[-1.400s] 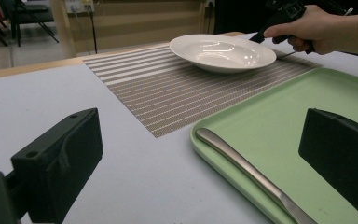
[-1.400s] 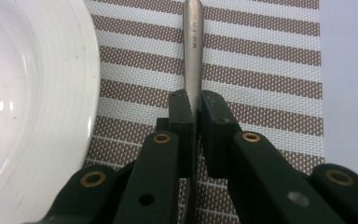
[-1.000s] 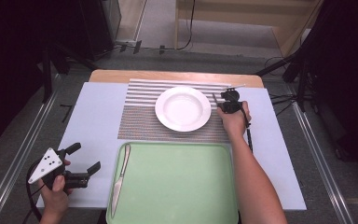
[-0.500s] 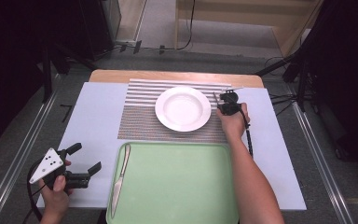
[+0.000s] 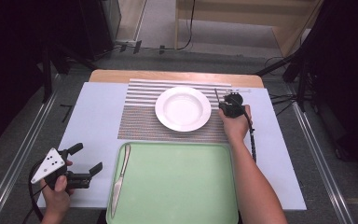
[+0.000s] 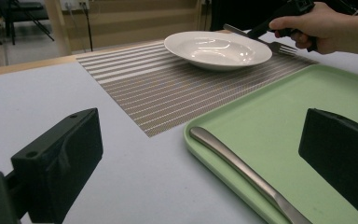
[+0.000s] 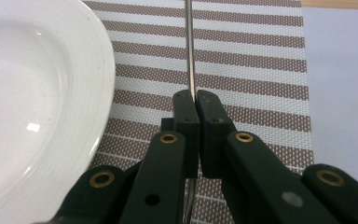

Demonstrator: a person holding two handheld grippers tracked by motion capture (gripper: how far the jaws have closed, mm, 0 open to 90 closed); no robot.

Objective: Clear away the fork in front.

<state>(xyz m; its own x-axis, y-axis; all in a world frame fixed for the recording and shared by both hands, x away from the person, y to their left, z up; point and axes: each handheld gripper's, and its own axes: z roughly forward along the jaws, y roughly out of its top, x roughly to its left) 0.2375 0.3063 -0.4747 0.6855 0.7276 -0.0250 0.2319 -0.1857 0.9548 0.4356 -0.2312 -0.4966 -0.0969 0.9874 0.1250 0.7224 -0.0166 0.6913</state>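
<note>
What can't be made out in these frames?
- Right gripper view: fork tines, tucked under the clamped right gripper; handle end cut by the top edge.
- High view: fork mostly hidden behind that gripper.
- Left gripper view: knife blade cut by the bottom edge.

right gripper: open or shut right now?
Shut on the fork. In the right gripper view the right gripper's jaws press together on its thin handle, beside the plate.

fork (image 7: 190,56) tines hidden (cut off by top edge), knife (image 6: 247,175) blade cropped
</note>
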